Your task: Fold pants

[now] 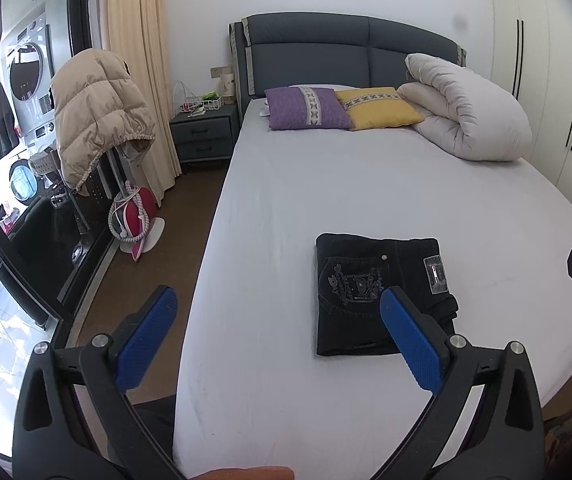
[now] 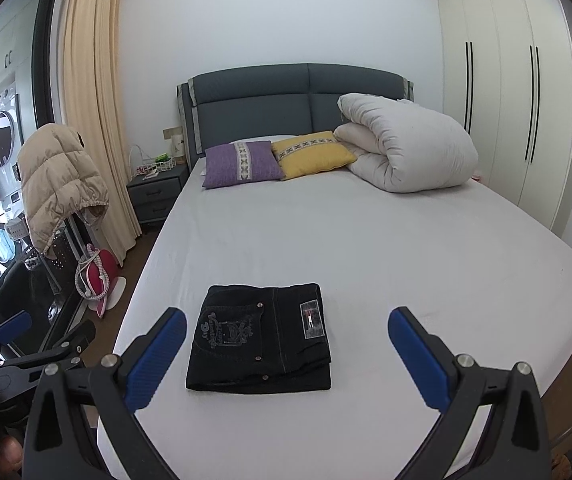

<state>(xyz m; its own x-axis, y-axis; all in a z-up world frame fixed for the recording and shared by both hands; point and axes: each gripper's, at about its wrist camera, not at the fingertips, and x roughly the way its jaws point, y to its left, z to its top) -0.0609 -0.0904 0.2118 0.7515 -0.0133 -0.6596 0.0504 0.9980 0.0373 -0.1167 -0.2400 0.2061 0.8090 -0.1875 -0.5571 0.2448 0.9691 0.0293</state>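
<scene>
A pair of black pants [image 1: 382, 292] lies folded into a compact rectangle on the white bed sheet [image 1: 326, 184], near the foot of the bed; it also shows in the right wrist view [image 2: 261, 340]. A back pocket with pale embroidery and a small label face up. My left gripper [image 1: 277, 312] is open and empty, held above the bed's near left edge, with the pants just behind its right finger. My right gripper [image 2: 288, 330] is open and empty, held above the pants' near edge without touching them.
Purple pillow [image 2: 243, 164], yellow pillow [image 2: 312, 154] and a rolled white duvet [image 2: 406, 148] lie at the headboard. A beige puffer jacket [image 1: 97, 116] hangs on a rack left of the bed, above a red item [image 1: 135, 216] on the floor. A nightstand [image 1: 201, 134] and wardrobe [image 2: 526, 112] flank the bed.
</scene>
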